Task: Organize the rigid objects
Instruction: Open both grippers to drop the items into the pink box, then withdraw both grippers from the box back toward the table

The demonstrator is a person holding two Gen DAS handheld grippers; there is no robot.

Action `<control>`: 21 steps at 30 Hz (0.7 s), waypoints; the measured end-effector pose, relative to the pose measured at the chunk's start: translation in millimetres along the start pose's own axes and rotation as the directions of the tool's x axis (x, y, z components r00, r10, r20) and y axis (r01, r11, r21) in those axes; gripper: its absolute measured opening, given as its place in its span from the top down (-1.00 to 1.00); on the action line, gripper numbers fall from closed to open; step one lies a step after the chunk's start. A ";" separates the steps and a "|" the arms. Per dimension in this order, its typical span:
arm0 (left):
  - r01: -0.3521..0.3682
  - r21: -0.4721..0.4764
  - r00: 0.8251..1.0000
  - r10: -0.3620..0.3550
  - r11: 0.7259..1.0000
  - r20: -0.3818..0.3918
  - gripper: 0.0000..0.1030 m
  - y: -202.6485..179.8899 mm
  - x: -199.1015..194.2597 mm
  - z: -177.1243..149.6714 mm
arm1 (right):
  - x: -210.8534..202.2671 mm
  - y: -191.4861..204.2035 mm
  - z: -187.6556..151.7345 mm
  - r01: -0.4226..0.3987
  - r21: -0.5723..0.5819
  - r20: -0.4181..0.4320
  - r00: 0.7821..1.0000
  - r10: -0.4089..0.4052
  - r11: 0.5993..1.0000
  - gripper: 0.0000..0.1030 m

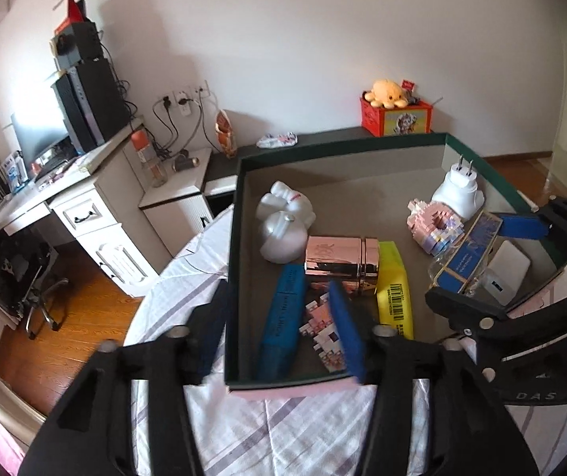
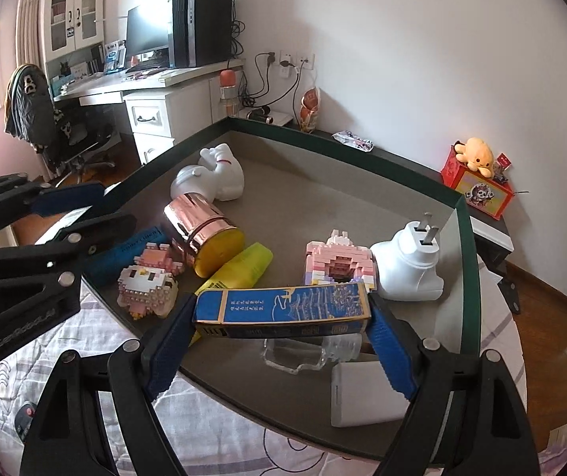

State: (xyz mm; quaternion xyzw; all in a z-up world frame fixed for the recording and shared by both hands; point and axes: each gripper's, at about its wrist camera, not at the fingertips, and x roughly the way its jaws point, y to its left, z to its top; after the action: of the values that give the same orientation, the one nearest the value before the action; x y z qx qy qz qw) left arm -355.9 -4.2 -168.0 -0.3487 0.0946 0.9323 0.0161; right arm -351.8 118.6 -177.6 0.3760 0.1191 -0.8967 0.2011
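The blue patterned carton (image 2: 283, 309) is gripped endwise by the right claw (image 2: 283, 341) over the green-rimmed box (image 2: 466, 261), placement pending, while the left claw (image 1: 279, 325) stands open, empty.

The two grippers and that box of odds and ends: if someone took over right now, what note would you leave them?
Right gripper: shut on the blue carton, held over the green box.
Left gripper: open, empty, straddling the box's near-left wall.
Already in the box: pink tin, yellow tube, white plug, two brick figures, power bank.
Left: set the carton down.
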 end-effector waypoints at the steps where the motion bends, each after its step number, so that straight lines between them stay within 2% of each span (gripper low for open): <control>1: -0.005 -0.003 1.000 0.005 1.000 0.007 -0.35 1.4 -4.2 -0.3 | -1.3 1.1 0.1 0.002 -0.004 0.007 1.000 -0.001 1.000 -0.65; 5: -0.025 -0.014 0.999 0.026 1.000 0.044 -0.54 4.7 -25.9 -1.7 | -13.5 4.9 1.8 0.020 0.002 0.049 0.999 -0.020 1.000 -0.67; 7: -0.029 -0.023 0.998 0.030 0.999 0.060 -0.74 7.5 -37.3 -2.5 | -21.2 6.2 1.9 0.041 0.004 0.058 0.997 -0.041 0.999 -0.75; 9: -0.033 -0.033 0.996 0.035 0.999 0.080 -0.85 9.2 -50.0 -3.6 | -34.9 7.3 1.6 0.046 0.009 0.086 0.995 -0.047 0.999 -0.77; 12: -0.032 -0.038 0.993 0.036 0.999 0.114 -0.93 10.1 -73.4 -5.9 | -58.3 9.1 0.6 0.053 0.024 0.129 0.990 -0.056 0.998 -0.82; 14: -0.031 -0.041 0.989 0.037 0.999 0.140 -1.00 11.0 -89.5 -8.0 | -75.7 12.0 -2.0 0.100 0.029 0.156 0.982 -0.104 0.995 -1.00; 19: -0.029 -0.084 0.972 0.048 0.996 0.232 -1.00 12.0 -135.8 -19.3 | -124.1 14.4 -16.2 0.076 0.061 0.237 0.968 -0.089 0.995 -1.00; 21: -0.014 -0.089 0.969 0.036 0.996 0.245 -1.00 10.9 -151.2 -25.4 | -139.5 18.0 -22.6 0.082 0.062 0.252 0.963 -0.095 0.995 -1.00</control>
State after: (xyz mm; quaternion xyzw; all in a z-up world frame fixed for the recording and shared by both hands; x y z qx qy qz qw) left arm -226.2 -14.3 -86.1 -0.2294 0.0556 0.9717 0.0010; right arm -240.7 148.7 -93.5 0.2569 0.0861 -0.9484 0.1647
